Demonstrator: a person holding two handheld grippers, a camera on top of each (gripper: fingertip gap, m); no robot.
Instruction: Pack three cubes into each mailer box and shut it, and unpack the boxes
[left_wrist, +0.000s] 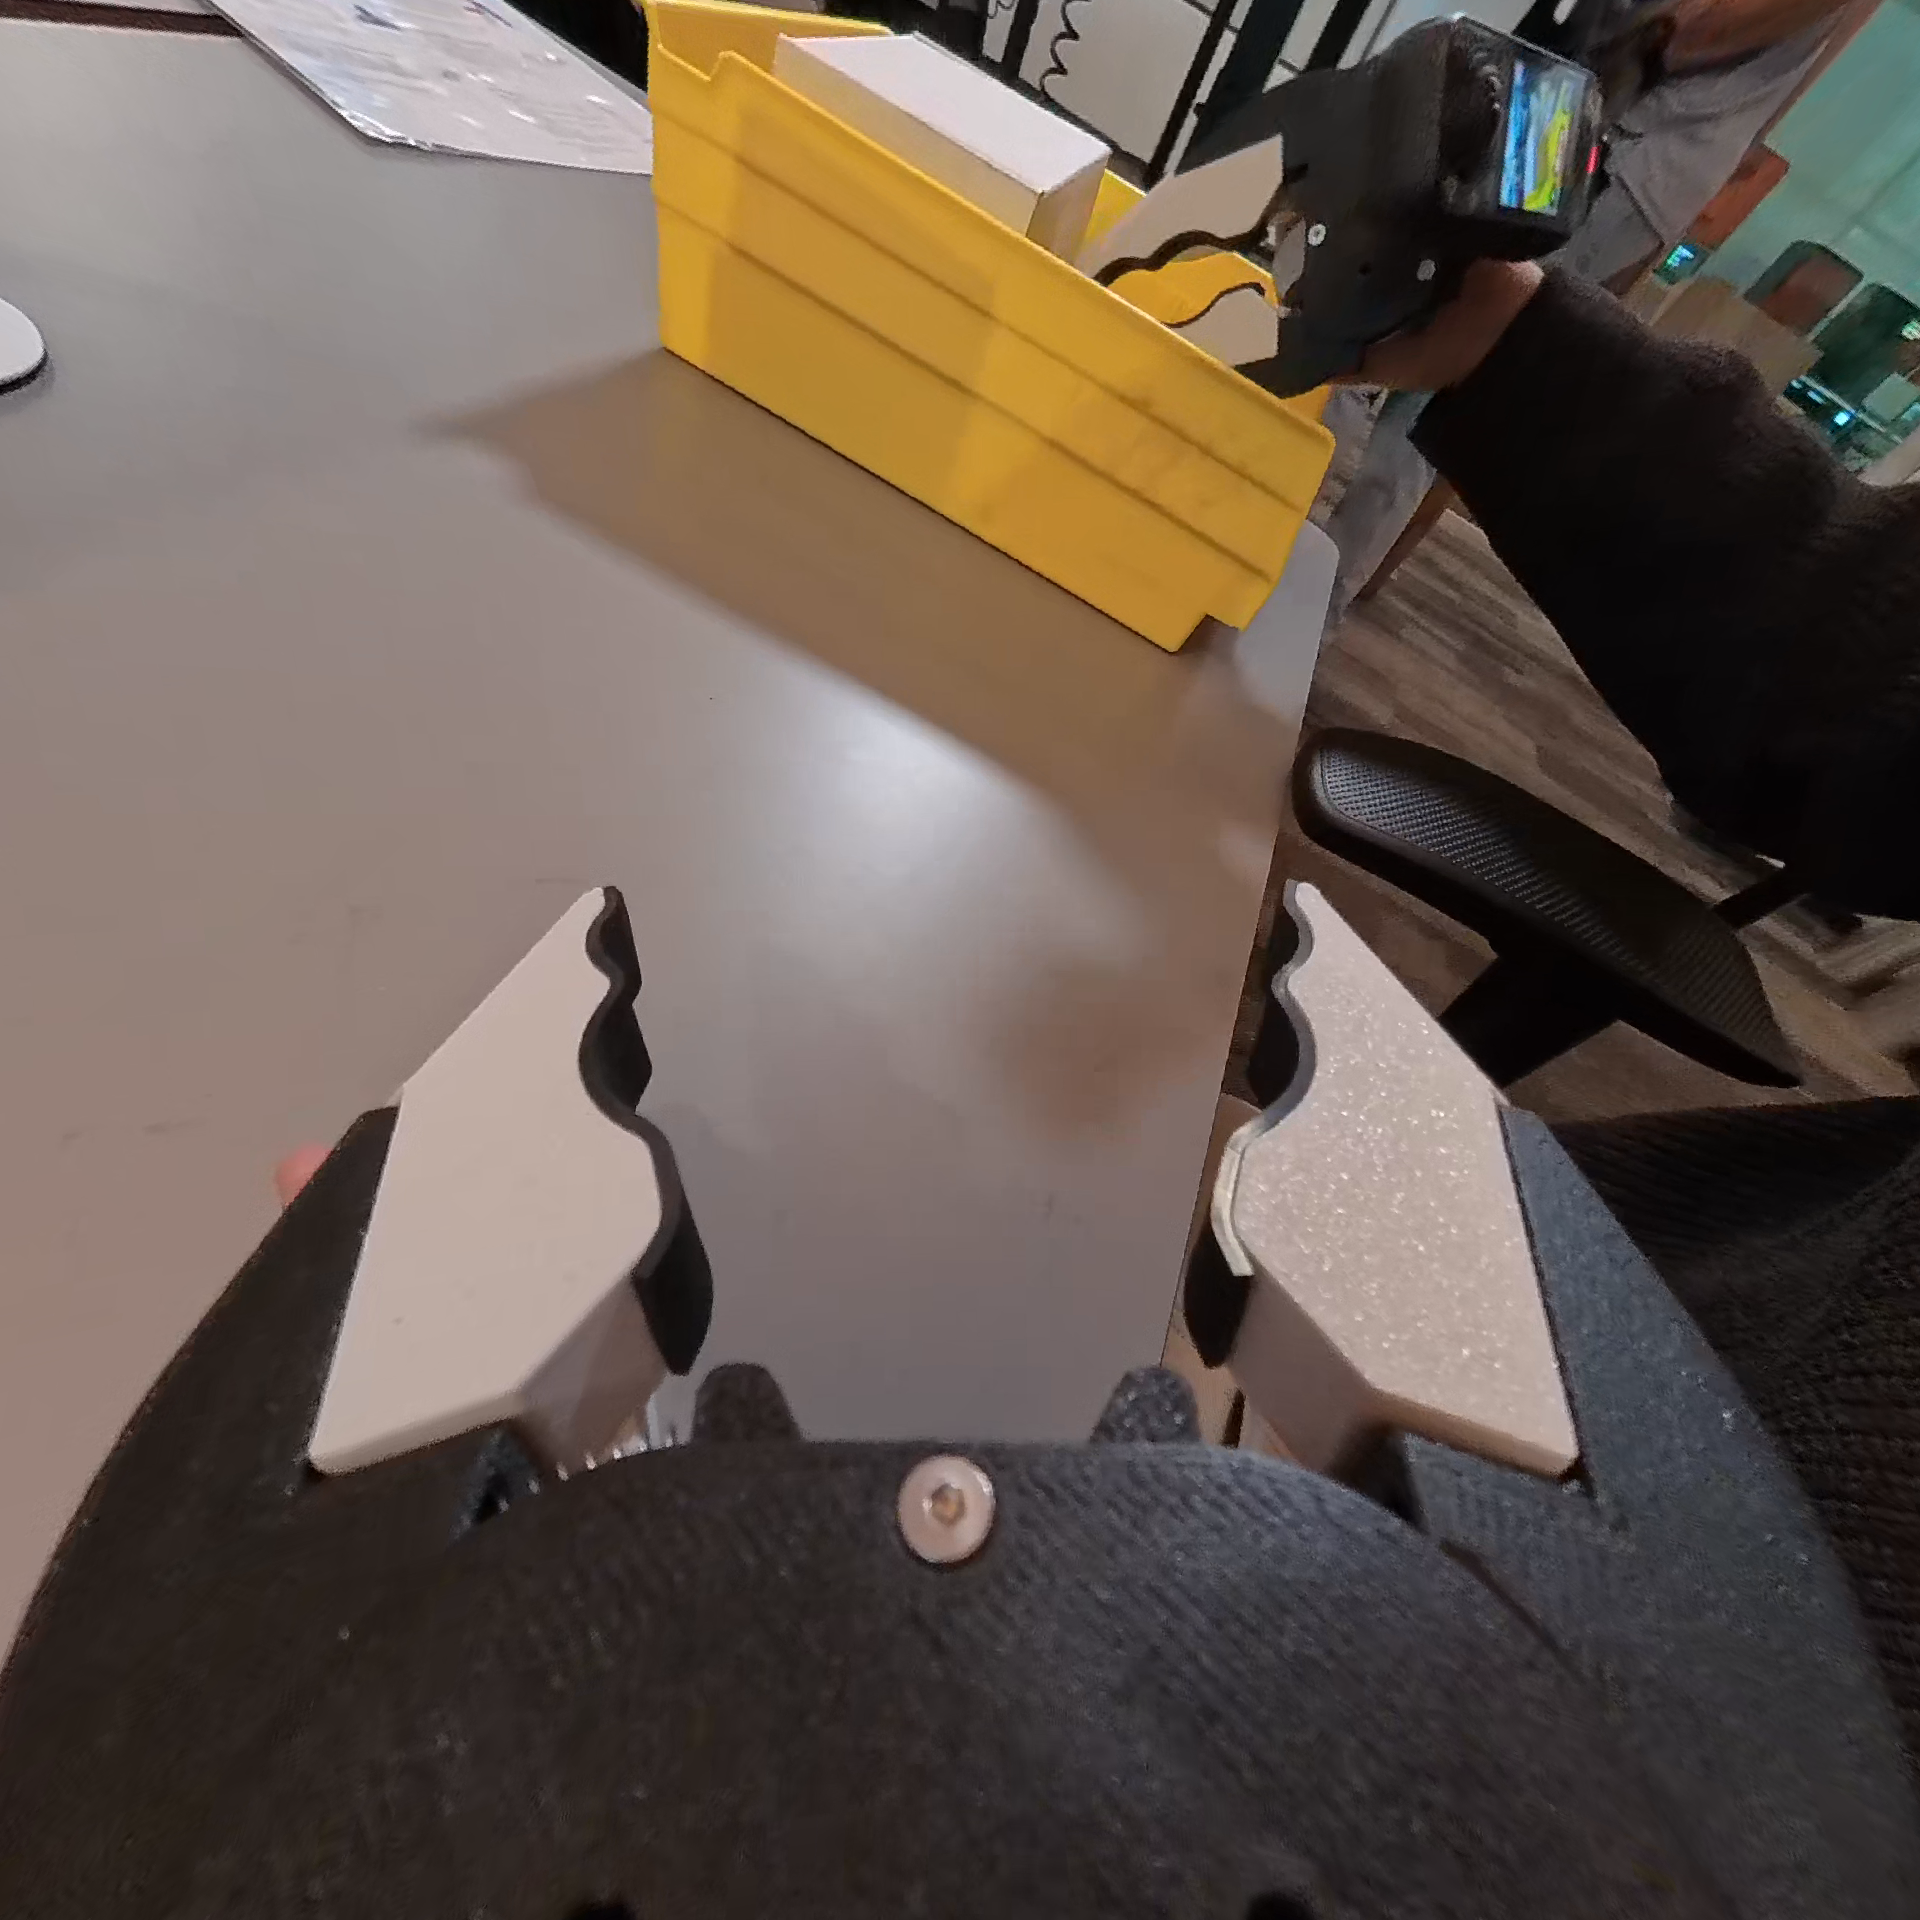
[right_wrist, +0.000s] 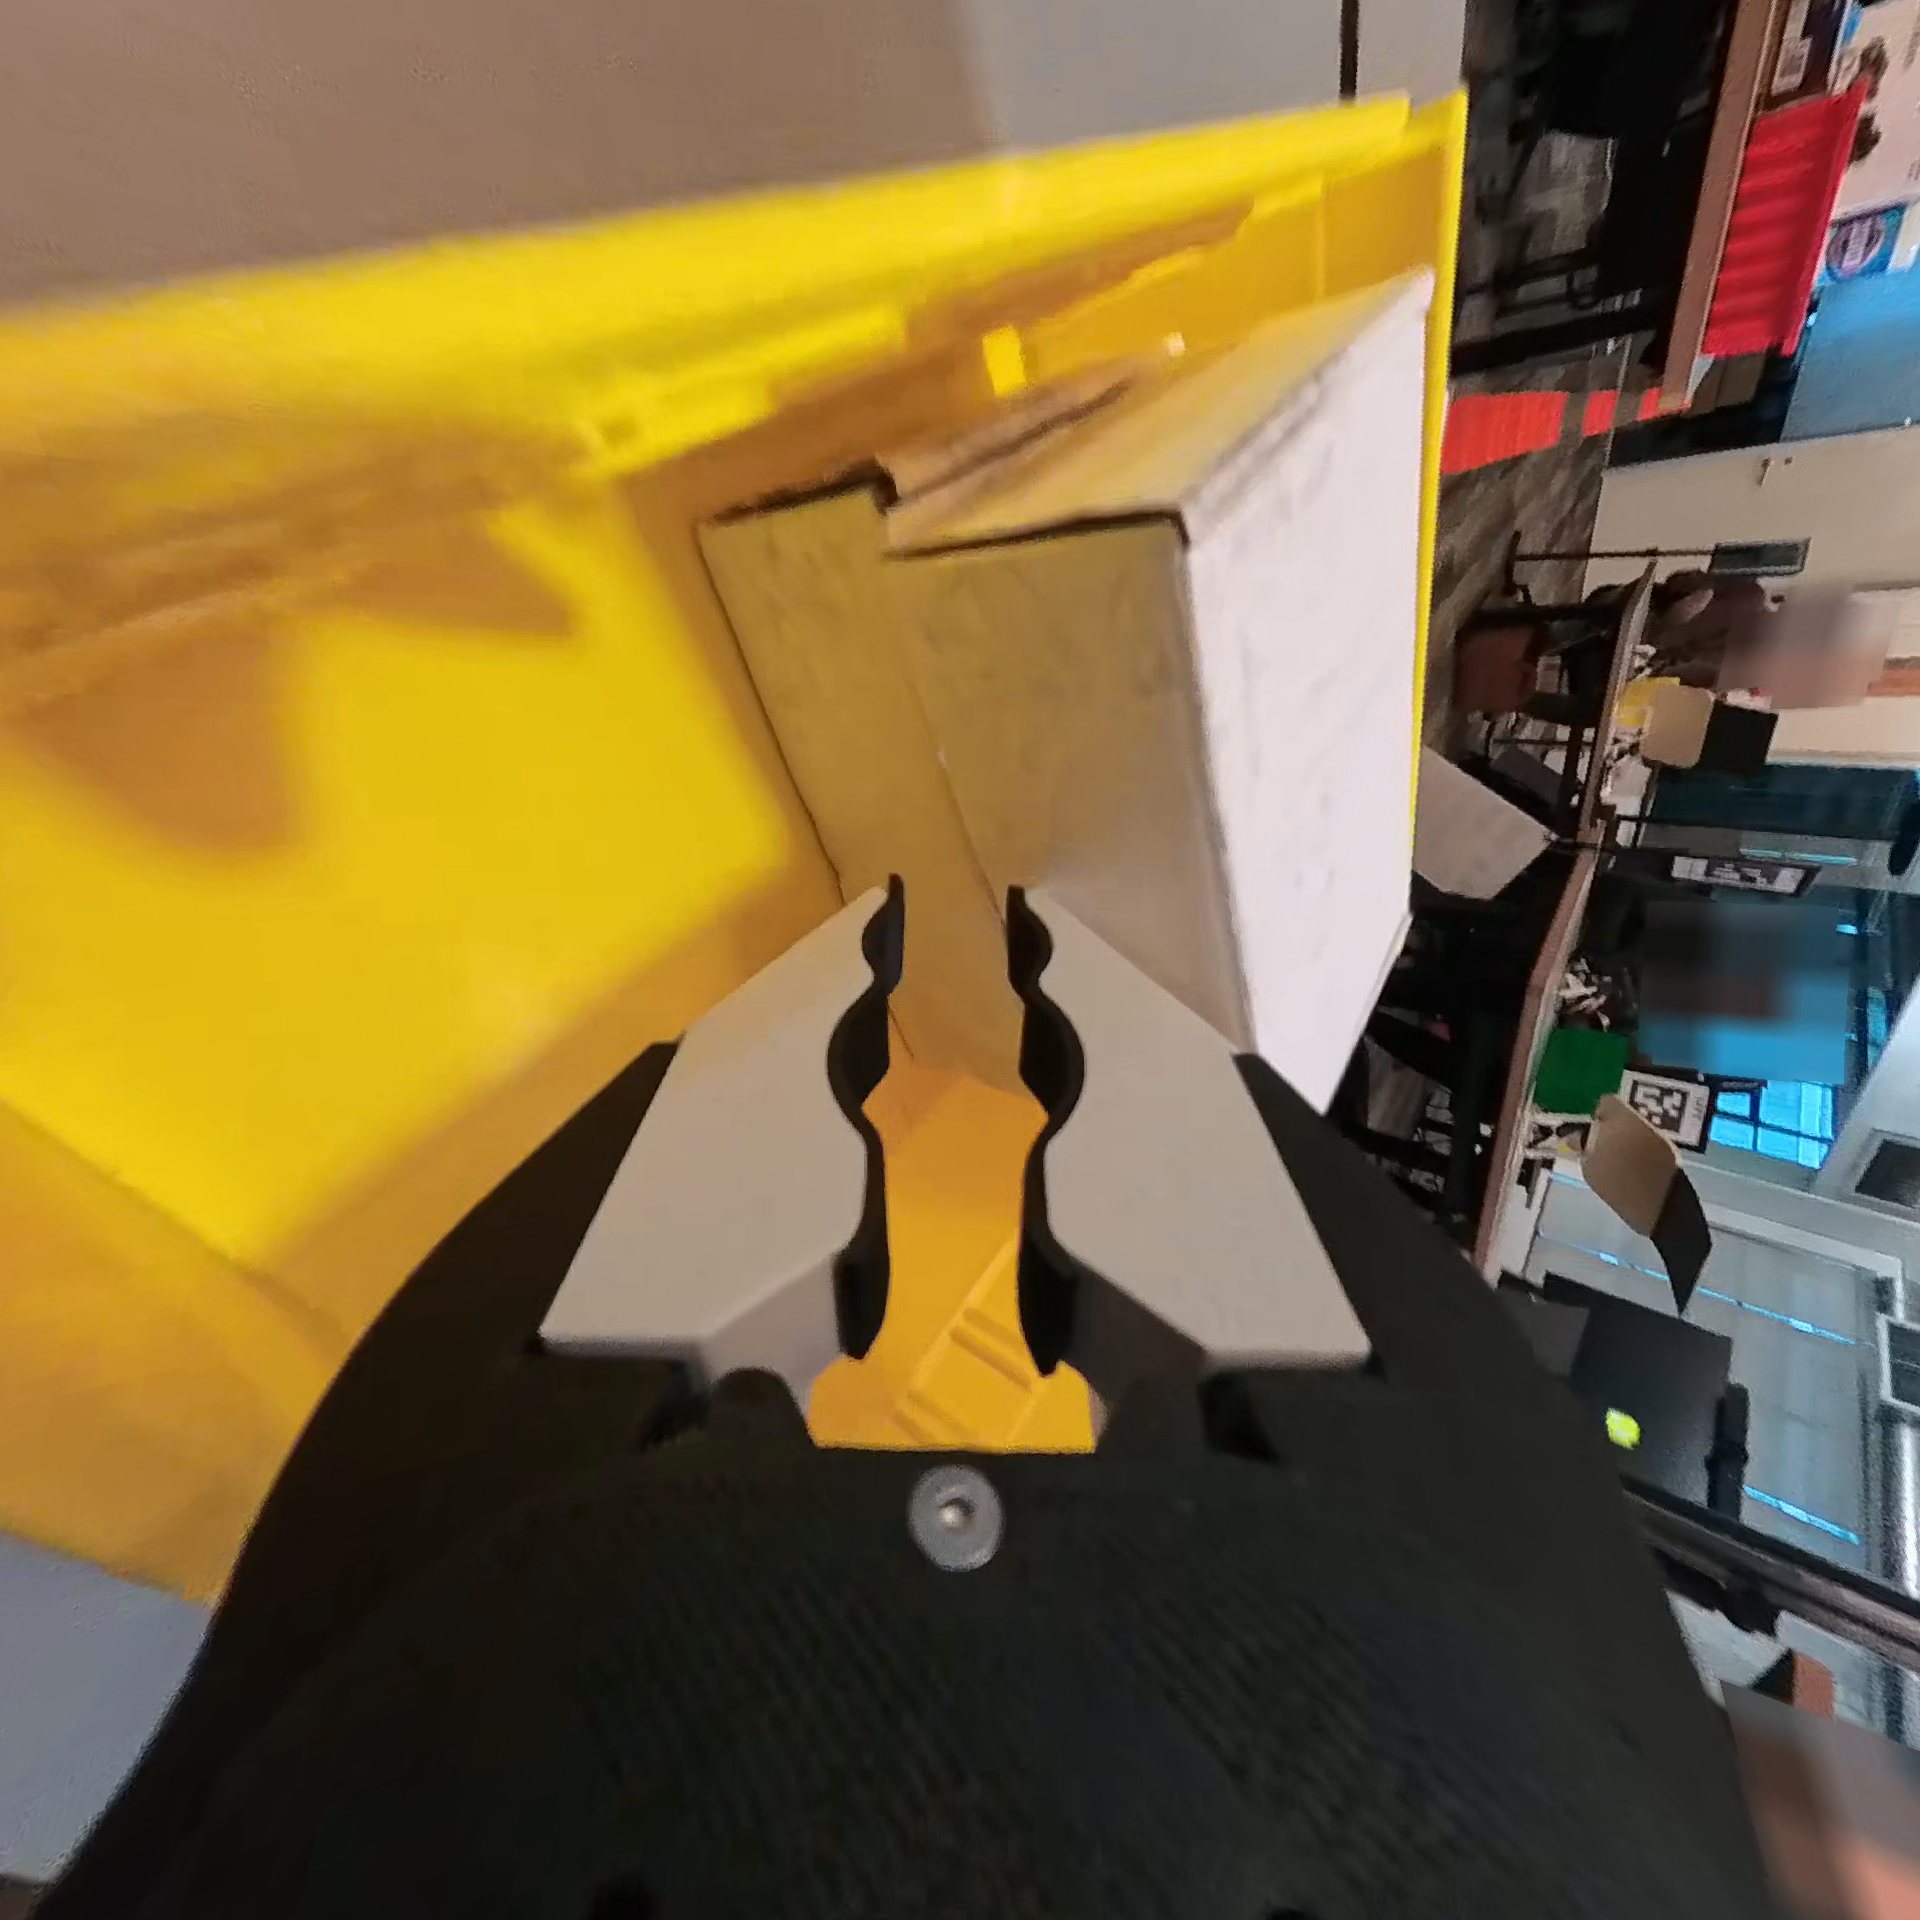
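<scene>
A white mailer box (left_wrist: 935, 114) lies shut inside a yellow bin (left_wrist: 935, 416) at the far right of the grey table (left_wrist: 364, 727). My left gripper (left_wrist: 956, 894) is open and empty, low over the table near its right edge. My right gripper (left_wrist: 1164, 260) reaches into the bin's near end, at the box. In the right wrist view, the right gripper (right_wrist: 953, 894) is almost closed, with a narrow cardboard panel of the box (right_wrist: 1309, 644) running between its fingers, above the bin floor (right_wrist: 364, 831). No cubes are in view.
The table's right edge runs close to my left gripper, with a black mesh chair (left_wrist: 1507, 883) beyond it. Papers (left_wrist: 447, 73) lie at the table's far side. A white round object (left_wrist: 16, 343) sits at the left edge. People and desks stand in the background. My left gripper is the nearer one to the white round object (left_wrist: 16, 343): about 25 cm, against 35 cm.
</scene>
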